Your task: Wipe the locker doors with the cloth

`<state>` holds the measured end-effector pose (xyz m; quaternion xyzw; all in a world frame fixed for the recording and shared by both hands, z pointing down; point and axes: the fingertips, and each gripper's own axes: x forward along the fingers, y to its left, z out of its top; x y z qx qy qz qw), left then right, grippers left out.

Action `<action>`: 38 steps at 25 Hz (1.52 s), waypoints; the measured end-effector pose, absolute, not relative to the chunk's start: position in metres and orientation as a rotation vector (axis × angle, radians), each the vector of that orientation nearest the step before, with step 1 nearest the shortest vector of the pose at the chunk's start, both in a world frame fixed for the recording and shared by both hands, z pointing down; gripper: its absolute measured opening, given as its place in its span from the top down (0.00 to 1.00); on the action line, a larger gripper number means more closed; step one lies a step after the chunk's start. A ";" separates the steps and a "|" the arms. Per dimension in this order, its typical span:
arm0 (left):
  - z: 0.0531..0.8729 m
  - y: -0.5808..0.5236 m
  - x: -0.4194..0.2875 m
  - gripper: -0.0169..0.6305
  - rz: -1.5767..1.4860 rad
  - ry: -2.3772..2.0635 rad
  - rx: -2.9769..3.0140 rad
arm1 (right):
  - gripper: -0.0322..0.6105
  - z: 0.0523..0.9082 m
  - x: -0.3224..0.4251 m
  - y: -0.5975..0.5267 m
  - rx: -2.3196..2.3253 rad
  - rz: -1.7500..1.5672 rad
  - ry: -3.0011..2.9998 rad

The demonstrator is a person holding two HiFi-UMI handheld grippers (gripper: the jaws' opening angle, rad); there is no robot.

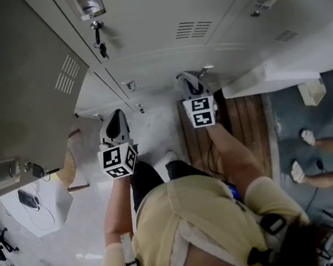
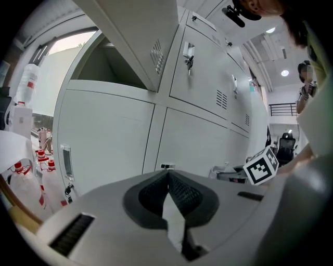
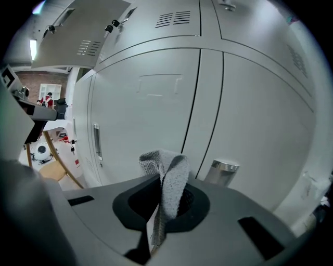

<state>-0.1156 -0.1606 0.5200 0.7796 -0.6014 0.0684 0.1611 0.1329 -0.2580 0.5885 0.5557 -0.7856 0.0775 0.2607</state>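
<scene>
Inside right gripper [image 3: 161, 183], one cloth [image 3: 174, 167]

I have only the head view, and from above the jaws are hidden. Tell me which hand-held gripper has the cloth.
Observer: The right hand-held gripper is shut on a grey cloth, which sticks up past its jaws.
Operator: Now report the other one.
Observer: The left hand-held gripper is shut, its jaws together with nothing between them.
</scene>
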 end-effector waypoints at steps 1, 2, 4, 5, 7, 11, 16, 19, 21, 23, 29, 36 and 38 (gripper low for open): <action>0.520 -0.161 -0.114 0.97 0.196 -1.715 2.228 | 0.94 0.589 0.137 -0.258 1.512 0.207 -2.119; 0.520 -0.161 -0.113 0.97 0.198 -1.713 2.230 | 0.94 0.590 0.140 -0.259 1.519 0.205 -2.113; 0.520 -0.162 -0.112 0.97 0.198 -1.711 2.232 | 0.94 0.590 0.146 -0.259 1.530 0.202 -2.101; 0.520 -0.162 -0.111 0.97 0.198 -1.710 2.233 | 0.93 0.589 0.149 -0.258 1.535 0.203 -2.097; 0.519 -0.162 -0.111 0.97 0.197 -1.711 2.234 | 0.94 0.587 0.150 -0.256 1.536 0.212 -2.099; 0.519 -0.160 -0.114 0.97 0.193 -1.723 2.228 | 0.93 0.580 0.141 -0.243 1.495 0.227 -2.159; 0.523 -0.153 -0.123 0.97 0.203 -1.748 2.204 | 0.94 0.573 0.111 -0.218 1.392 0.239 -2.255; 0.525 -0.148 -0.131 0.97 0.203 -1.762 2.183 | 0.94 0.573 0.088 -0.211 1.330 0.243 -2.303; 0.527 -0.144 -0.136 0.97 0.202 -1.773 2.168 | 0.93 0.575 0.073 -0.208 1.291 0.253 -2.327; 0.527 -0.140 -0.142 0.97 0.204 -1.786 2.154 | 0.94 0.578 0.056 -0.206 1.253 0.256 -2.349; 0.528 -0.132 -0.167 0.97 0.214 -1.839 2.109 | 0.93 0.595 0.007 -0.205 1.147 0.253 -2.385; 0.535 -0.124 -0.191 0.97 0.225 -1.882 2.057 | 0.93 0.619 -0.042 -0.208 1.047 0.244 -2.402; 0.538 -0.123 -0.195 0.97 0.229 -1.883 2.047 | 0.94 0.625 -0.052 -0.212 1.029 0.232 -2.400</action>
